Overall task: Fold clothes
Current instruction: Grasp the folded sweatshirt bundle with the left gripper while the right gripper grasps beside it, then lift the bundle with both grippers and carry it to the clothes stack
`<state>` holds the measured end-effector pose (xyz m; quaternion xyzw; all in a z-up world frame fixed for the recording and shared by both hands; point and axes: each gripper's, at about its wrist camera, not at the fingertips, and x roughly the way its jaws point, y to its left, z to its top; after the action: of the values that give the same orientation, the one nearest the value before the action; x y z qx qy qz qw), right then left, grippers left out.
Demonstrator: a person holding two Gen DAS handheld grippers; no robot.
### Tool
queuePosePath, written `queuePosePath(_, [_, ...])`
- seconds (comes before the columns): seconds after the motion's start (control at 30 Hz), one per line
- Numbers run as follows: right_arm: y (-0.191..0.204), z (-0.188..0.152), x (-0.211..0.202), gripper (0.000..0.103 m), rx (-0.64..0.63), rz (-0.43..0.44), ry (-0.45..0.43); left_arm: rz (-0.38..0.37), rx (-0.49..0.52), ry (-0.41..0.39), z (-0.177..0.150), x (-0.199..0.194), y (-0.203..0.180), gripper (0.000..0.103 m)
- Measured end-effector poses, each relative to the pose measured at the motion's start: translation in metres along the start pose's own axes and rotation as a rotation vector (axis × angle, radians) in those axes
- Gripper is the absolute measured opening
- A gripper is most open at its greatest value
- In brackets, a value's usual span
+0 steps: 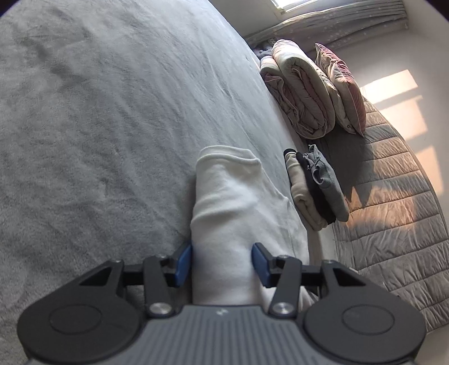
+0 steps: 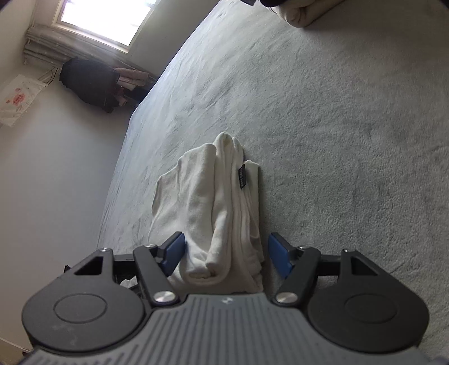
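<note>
Garment (image 1: pixel 224 224) between open tongs (image 1: pixel 221 264) (folded)

Hidden or unreadable from my two wrist views:
- white garment (image 1: pixel 224 213): near end hidden under my left tool's body.
- small dark label (image 2: pixel 242 177): print too small to read.
- folded item (image 2: pixel 297 12): cut off at the top edge.
- dark heap (image 2: pixel 89 84) below the window: unidentifiable.

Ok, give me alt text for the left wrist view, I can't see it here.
The left gripper has its blue jaws open either side of a folded white garment lying on a grey bed cover. Beyond it sit a small stack of folded clothes, a rolled duvet and a pillow.
</note>
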<state>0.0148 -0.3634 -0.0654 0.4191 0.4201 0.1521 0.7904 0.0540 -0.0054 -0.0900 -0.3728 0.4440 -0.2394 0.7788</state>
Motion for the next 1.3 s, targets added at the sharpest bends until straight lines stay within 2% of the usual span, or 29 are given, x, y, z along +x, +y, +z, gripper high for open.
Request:
queuePosePath(0.27, [0.009, -0.002, 0.009, 0.069, -0.001, -0.016, -0.002, -0.028, -0.041, 0.018, 0.004, 0.007, 0.002, 0.047])
queuePosePath(0.43, [0.013, -0.003, 0.009, 0.052, 0.001, -0.034, -0.001, -0.004, -0.017, 0.002, 0.001, 0.008, -0.005, 0.042])
queuePosePath(0.57, [0.015, -0.004, 0.001, 0.048, 0.006, -0.027, -0.009, 0.007, -0.020, -0.009, 0.001, 0.004, -0.007, 0.040])
queuePosePath(1.07, [0.016, -0.015, -0.056, 0.047, 0.023, 0.019, -0.071, -0.012, -0.007, -0.014, -0.008, -0.007, -0.055, 0.038])
queuePosePath(1.3, [0.035, -0.003, -0.060, 0.047, 0.037, 0.008, -0.119, -0.022, 0.018, -0.001, -0.011, -0.004, -0.085, 0.037])
